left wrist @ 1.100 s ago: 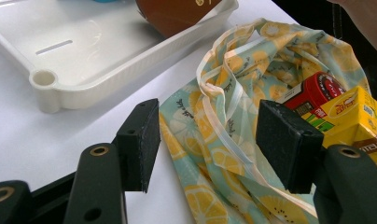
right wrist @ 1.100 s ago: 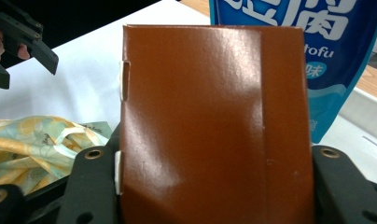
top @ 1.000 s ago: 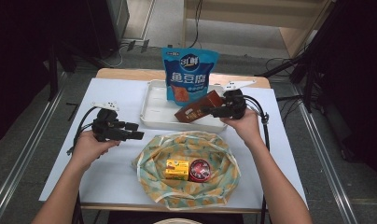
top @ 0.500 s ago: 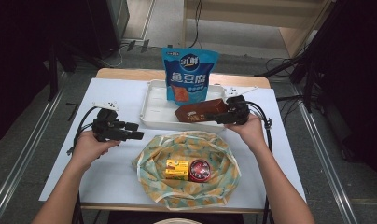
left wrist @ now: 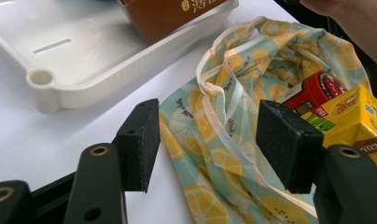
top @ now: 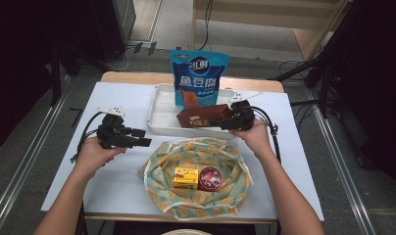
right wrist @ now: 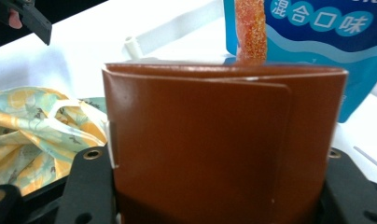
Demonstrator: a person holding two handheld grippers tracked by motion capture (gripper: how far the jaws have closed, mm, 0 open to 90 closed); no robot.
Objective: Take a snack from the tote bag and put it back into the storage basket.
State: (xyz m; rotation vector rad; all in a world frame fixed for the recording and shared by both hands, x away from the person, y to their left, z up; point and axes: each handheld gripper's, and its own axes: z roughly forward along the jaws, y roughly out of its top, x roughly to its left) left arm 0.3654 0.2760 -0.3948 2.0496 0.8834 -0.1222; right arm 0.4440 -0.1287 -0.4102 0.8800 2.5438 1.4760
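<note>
My right gripper [top: 221,122] is shut on a brown box [top: 201,117], held level at the front right of the white tray [top: 159,110]; I cannot tell whether the box touches the tray floor. Seen along the right gripper's jaws, the brown box [right wrist: 214,149] spans the whole gap between them. My left gripper [top: 144,138] is open and has nothing in it, over the white table just left of the lemon-print bag [top: 196,205]. Between its spread jaws lies the bag's rim [left wrist: 233,84]. Inside the bag sit a yellow box [top: 185,177] and a red can [top: 210,178].
A blue snack pouch [top: 198,78] stands upright at the back of the tray, just behind the brown box. The tray's left half [left wrist: 84,60] is bare. The bag lies open near the table's front edge, between both forearms.
The brown box was tilted above the tray and now lies level and lower in it, carried down by the right gripper. The left gripper has not moved.
</note>
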